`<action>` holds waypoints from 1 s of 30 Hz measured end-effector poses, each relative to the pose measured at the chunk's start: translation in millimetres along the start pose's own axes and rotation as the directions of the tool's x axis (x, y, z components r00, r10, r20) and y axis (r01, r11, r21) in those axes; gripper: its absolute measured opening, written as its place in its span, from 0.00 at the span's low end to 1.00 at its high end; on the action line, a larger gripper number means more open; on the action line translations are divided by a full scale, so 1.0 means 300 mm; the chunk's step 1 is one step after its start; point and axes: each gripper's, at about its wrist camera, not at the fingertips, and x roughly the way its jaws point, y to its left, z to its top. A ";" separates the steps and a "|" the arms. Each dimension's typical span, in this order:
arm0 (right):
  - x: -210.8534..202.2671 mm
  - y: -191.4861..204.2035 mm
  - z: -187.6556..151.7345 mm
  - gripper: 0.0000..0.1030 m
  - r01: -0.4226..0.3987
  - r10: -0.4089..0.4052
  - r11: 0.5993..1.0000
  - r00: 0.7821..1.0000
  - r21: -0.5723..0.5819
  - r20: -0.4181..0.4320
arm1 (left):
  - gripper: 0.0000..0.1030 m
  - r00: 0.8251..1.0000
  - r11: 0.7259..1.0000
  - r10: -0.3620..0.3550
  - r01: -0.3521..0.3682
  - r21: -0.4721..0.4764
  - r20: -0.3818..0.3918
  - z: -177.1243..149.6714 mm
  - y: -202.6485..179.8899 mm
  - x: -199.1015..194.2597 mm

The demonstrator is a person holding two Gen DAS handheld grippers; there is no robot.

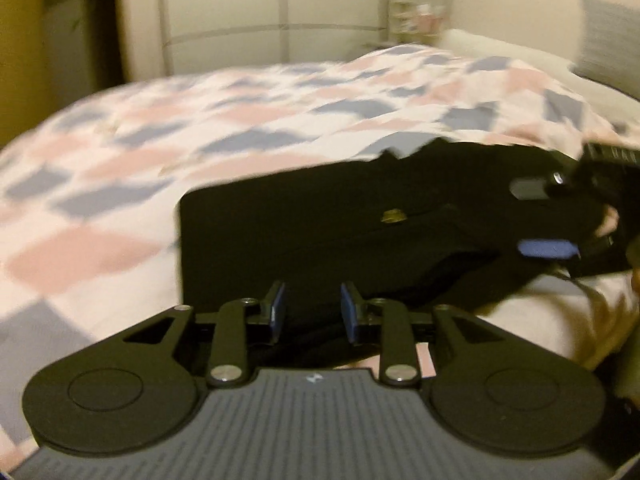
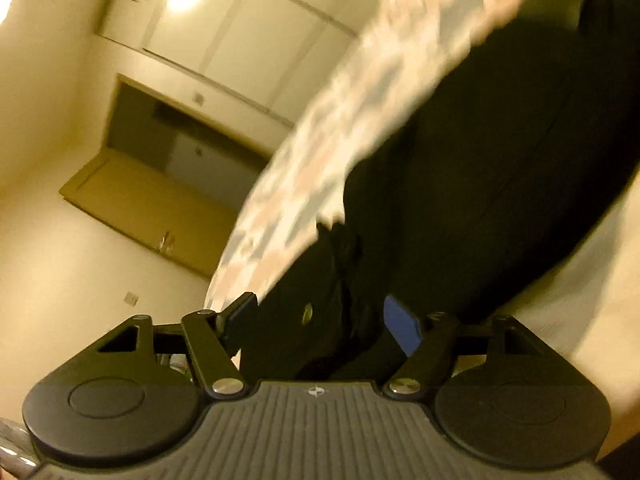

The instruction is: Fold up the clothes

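On the bed's (image 1: 200,120) near edge, the black garment (image 1: 320,216) lies squared; the right claw (image 2: 320,322) clamps its bunched end, probably to turn it over, while the left claw (image 1: 312,310) hangs parted over its near hem.

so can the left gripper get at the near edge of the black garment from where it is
Probably yes. The left gripper has its jaws apart right over the near edge of the black garment on the bed, with nothing between them.
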 end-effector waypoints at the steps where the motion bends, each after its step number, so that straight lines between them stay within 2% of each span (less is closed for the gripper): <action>1: 0.027 -0.005 0.001 0.71 0.015 -0.015 1.000 1.000 0.017 -0.013 | 0.25 1.000 1.000 0.002 -0.003 -0.030 -0.012 0.000 0.024 0.007; 6: 0.137 -0.009 0.019 0.71 0.091 -0.086 0.994 0.993 0.058 -0.078 | 0.25 0.999 0.991 -0.031 0.029 -0.128 -0.019 -0.002 0.092 0.007; 11: 0.209 0.027 0.010 0.71 0.131 -0.132 0.991 0.985 -0.014 -0.109 | 0.27 0.999 0.985 -0.045 0.040 -0.170 -0.024 -0.008 0.115 0.017; 12: 0.219 0.040 0.005 0.66 0.139 -0.143 0.989 0.983 -0.043 -0.114 | 0.27 0.999 0.984 -0.047 0.042 -0.174 -0.024 -0.009 0.118 0.016; 14: 0.229 0.066 -0.012 0.24 0.112 -0.122 0.990 0.985 -0.080 -0.124 | 0.27 0.999 0.984 -0.048 0.044 -0.175 -0.021 -0.004 0.122 0.010; 15: 0.234 0.079 -0.020 0.13 0.096 -0.108 0.991 0.986 -0.097 -0.130 | 0.27 0.999 0.984 -0.049 0.044 -0.175 -0.020 -0.002 0.124 0.007; 20: 0.164 0.197 -0.057 0.09 0.122 -0.129 0.956 0.992 -0.267 -0.010 | 0.29 0.998 0.985 -0.062 0.062 -0.159 0.003 0.012 0.125 -0.014; 24: 0.110 0.224 -0.088 0.07 0.221 -0.206 0.908 0.975 -0.357 0.079 | 0.31 0.998 0.989 -0.066 0.063 -0.131 -0.019 0.010 0.101 0.012; 27: 0.181 0.149 -0.101 0.09 0.295 -0.306 0.889 0.952 -0.350 0.026 | 0.31 0.999 0.992 -0.046 0.043 -0.118 -0.026 0.008 0.099 0.007; 29: 0.205 0.081 -0.089 0.05 0.282 -0.300 0.922 0.953 -0.266 -0.030 | 0.31 0.999 0.994 -0.033 0.029 -0.109 -0.031 0.007 0.097 0.003; 30: 0.198 0.062 -0.078 0.07 0.264 -0.279 0.938 0.960 -0.223 -0.037 | 0.30 0.999 0.994 -0.026 0.023 -0.104 -0.033 0.006 0.096 0.002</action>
